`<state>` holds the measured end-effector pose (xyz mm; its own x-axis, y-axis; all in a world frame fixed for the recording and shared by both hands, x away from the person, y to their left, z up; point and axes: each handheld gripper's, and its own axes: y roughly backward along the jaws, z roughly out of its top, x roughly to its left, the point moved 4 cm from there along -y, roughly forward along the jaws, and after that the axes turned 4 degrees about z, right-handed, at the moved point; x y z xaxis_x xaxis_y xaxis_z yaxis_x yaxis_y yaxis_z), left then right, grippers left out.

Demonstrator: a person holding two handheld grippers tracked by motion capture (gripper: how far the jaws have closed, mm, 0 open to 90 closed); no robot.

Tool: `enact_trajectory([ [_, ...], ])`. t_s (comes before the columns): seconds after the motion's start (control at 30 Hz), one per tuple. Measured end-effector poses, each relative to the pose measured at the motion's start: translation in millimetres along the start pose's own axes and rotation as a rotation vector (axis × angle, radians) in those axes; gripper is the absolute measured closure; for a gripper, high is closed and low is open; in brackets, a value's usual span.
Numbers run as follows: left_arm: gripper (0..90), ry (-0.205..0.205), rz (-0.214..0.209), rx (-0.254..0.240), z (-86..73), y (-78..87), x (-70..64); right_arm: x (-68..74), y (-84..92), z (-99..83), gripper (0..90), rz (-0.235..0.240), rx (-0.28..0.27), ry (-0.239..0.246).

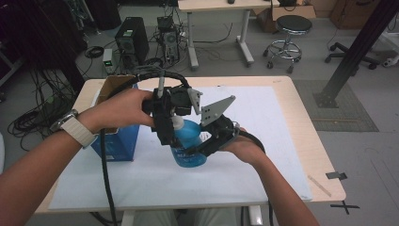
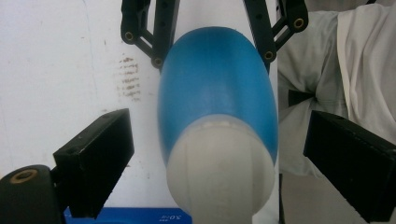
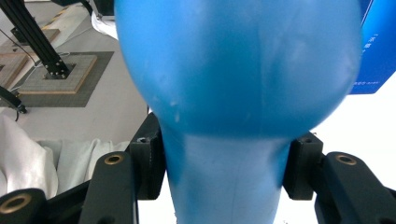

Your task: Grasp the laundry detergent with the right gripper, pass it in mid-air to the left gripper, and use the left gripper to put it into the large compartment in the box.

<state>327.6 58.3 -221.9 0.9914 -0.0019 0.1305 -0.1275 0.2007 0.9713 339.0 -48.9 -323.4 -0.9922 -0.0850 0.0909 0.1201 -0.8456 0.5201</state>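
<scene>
A blue bottle [image 1: 188, 141] with a white cap [image 1: 178, 123] stands tilted just above the white mat [image 1: 263, 122]. My right gripper [image 1: 207, 143] comes in from the right and is shut on the bottle; in the right gripper view its pads [image 3: 152, 158] press the narrow part of the bottle [image 3: 238, 60] from both sides. My left gripper [image 1: 175, 123] comes down from above over the cap. In the left gripper view the white cap [image 2: 219, 172] sits between the jaws of my left gripper [image 2: 219, 154], with a gap on each side, so it is open.
A blue box [image 1: 117, 141] stands on the mat's left part, with an open cardboard box [image 1: 110, 89] behind it. On the floor beyond the table's far edge [image 1: 226, 80] are computer towers [image 1: 131, 40], cables, a desk and a stool [image 1: 289, 33].
</scene>
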Motion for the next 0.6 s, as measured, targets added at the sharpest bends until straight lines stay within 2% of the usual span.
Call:
enact_trajectory([
  [0.23, 17.3, -0.006, -0.016, 0.005, 0.3, -2.9, -1.0, 0.1, -0.9, 1.2, 44.2, -0.001, 0.000, 0.001],
  [0.6, 22.7, -0.005, -0.021, 0.016, -0.1, -5.3, -0.6, 0.2, -0.3, 1.9, 44.2, -0.002, -0.002, 0.003],
])
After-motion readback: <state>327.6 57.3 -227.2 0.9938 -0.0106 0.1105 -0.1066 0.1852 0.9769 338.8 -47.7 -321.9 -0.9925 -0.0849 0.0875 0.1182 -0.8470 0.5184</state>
